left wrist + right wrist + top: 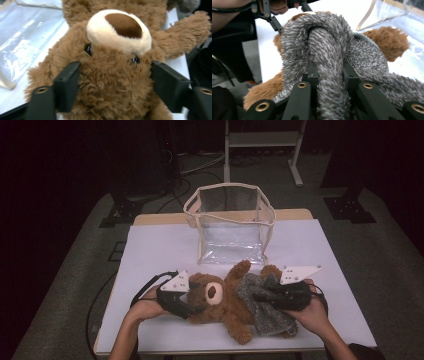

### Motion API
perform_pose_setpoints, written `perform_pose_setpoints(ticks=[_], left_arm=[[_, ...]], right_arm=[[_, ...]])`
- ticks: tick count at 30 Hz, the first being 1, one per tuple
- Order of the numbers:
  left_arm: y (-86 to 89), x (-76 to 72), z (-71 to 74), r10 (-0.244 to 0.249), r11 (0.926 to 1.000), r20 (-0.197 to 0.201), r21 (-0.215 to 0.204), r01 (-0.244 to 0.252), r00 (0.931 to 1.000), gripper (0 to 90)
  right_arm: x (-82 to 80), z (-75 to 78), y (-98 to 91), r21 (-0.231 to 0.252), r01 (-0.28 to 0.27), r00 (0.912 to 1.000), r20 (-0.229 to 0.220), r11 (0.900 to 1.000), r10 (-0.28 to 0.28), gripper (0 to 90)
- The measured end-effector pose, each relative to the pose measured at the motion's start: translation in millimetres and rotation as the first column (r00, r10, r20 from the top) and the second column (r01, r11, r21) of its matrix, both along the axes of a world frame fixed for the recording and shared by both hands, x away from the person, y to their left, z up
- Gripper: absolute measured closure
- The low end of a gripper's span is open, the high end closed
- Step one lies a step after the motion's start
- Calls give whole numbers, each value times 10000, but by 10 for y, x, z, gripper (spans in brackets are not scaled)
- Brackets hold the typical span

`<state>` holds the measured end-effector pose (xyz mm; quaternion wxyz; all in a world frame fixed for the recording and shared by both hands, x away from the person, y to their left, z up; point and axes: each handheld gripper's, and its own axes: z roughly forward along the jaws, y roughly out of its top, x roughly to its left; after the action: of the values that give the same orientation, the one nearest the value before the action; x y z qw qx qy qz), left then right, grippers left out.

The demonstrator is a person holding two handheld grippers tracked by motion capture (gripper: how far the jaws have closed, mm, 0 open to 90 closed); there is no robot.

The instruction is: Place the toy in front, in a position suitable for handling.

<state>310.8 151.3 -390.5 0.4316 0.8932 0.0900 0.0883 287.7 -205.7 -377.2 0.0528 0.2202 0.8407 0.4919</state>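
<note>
A brown teddy bear (220, 302) lies on its back on the white table (160, 245), near the front edge. My left gripper (192, 307) comes in from the left. In the left gripper view its jaws (115, 67) press on both sides of the bear's head (115, 85), just below the eyes. A grey fuzzy garment (260, 307) covers the bear's lower body. My right gripper (257, 296) is shut on a bunched fold of that garment (324, 50), squeezed tight between its jaws (330, 71). A brown paw (387, 41) sticks out past the grey cloth.
A clear plastic bag with cream trim (230, 220) stands open and upright behind the bear, mid-table. Its plastic (22, 45) lies just left of the bear's head in the left gripper view. Bare table lies to either side of the bag. Dark floor and stands surround the table.
</note>
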Motion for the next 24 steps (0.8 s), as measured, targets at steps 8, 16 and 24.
perform_pose_setpoints(ticks=[8, 16, 24], left_arm=[[-94, 26, -18, 108, 9999, 99, -64, -108, 9999, 231], [-83, -32, -35, -207, 9998, 152, 70, 206, 9997, 255], [-96, -44, -34, -261, 9996, 189, 117, 259, 9995, 256]], right_arm=[[75, 223, 33, -74, -148, 9996, 229, 9999, 150, 749], [278, 174, 224, -698, -108, 9998, 184, 9975, 121, 750], [406, 80, -84, -527, 857, 9959, -239, 9949, -871, 751]])
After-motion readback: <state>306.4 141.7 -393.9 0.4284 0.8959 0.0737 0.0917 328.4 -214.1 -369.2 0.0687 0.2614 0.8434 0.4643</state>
